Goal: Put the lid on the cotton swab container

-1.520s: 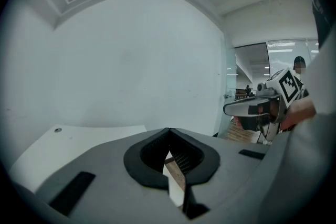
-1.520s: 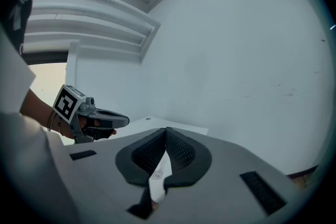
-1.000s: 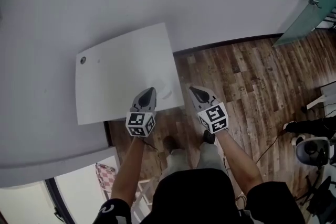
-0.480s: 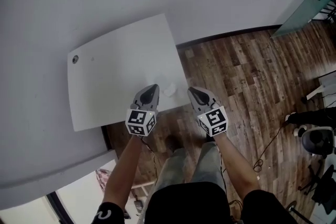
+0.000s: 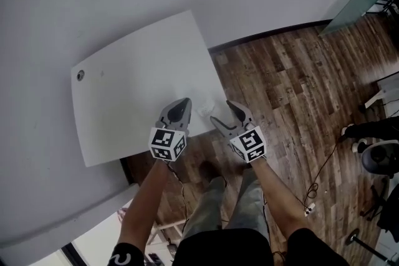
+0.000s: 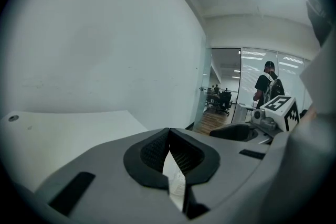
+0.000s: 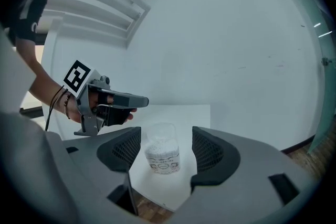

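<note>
The cotton swab container (image 5: pixel 204 111), a small clear jar of white swabs, stands near the front right corner of the white table (image 5: pixel 124 96). In the right gripper view the container (image 7: pixel 163 153) sits just ahead, framed by the two pads without touching them. My right gripper (image 5: pixel 225 114) (image 7: pixel 166 141) is opening, with nothing gripped. My left gripper (image 5: pixel 180 103) (image 6: pixel 169 136) hovers left of the jar, pads pressed together; whether anything thin is pinched there I cannot tell. The left gripper (image 7: pixel 107 105) also shows in the right gripper view.
The table (image 7: pixel 195 112) stands against a pale wall, with a small round hole (image 5: pixel 80 75) at its far left. Wood floor (image 5: pixel 280 84) lies to the right, with a glass door (image 5: pixel 355 6) and a chair (image 5: pixel 379 160). A person (image 6: pixel 268 86) stands far off.
The right gripper's jaws have gone from shut to open. Both grippers have moved forward over the table's front right corner, on either side of the container.
</note>
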The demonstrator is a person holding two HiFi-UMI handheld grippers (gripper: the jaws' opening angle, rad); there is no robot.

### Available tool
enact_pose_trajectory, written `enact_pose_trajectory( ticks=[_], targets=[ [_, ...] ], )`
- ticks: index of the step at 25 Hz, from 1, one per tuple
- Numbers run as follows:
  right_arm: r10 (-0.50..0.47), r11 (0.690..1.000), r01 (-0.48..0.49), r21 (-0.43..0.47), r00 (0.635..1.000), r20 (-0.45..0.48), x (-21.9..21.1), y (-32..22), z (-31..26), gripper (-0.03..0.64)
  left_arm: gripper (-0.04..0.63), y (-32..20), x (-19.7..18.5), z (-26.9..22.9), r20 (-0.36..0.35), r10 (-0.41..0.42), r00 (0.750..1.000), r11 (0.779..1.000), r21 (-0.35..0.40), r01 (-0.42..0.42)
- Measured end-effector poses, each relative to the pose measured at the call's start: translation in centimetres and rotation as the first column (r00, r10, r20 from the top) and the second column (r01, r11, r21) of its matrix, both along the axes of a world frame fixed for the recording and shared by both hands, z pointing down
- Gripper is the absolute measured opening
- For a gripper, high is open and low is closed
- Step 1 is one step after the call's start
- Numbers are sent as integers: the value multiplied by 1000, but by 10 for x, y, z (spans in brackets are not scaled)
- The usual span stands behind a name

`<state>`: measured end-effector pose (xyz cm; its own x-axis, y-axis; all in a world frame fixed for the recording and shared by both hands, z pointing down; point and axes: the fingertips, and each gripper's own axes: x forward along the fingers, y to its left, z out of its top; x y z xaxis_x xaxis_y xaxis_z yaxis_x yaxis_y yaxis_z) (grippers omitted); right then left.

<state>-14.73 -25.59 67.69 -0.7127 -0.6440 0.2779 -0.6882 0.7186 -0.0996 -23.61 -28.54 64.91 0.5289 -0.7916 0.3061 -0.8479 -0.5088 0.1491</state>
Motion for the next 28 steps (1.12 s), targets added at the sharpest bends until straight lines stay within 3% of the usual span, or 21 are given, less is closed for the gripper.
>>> enact_pose_trajectory(
  ticks=[5,11,14,17,22,28],
  targets=[
    [-9,1000,8,-30,1000,-25,-16,-1,32,358,26,-5,-6,14,-25,9,1000,1000,-6,-9],
    [-30,999,27,-41,997,-67,-35,-6,62,390,37,-9,-14,28,-127,32,991,998,-49,-39],
    [-27,998,22,-51,996,-86,-42,-7,72,391,177,-5,-7,39,-155,101,983,990,-86,-116],
    [-24,999,20,-46,996,-91,-48,-8,81,390,229,-4,-4,49,-188,138,972,980,-114,-162],
    [-1,999,-4,-52,995,-95,-47,-13,85,382,244,-6,3,60,-228,152,962,970,-150,-189],
    [4,999,-7,-38,996,-91,-43,-14,86,351,230,0,8,54,-268,154,951,971,-138,-196]
  ],
)
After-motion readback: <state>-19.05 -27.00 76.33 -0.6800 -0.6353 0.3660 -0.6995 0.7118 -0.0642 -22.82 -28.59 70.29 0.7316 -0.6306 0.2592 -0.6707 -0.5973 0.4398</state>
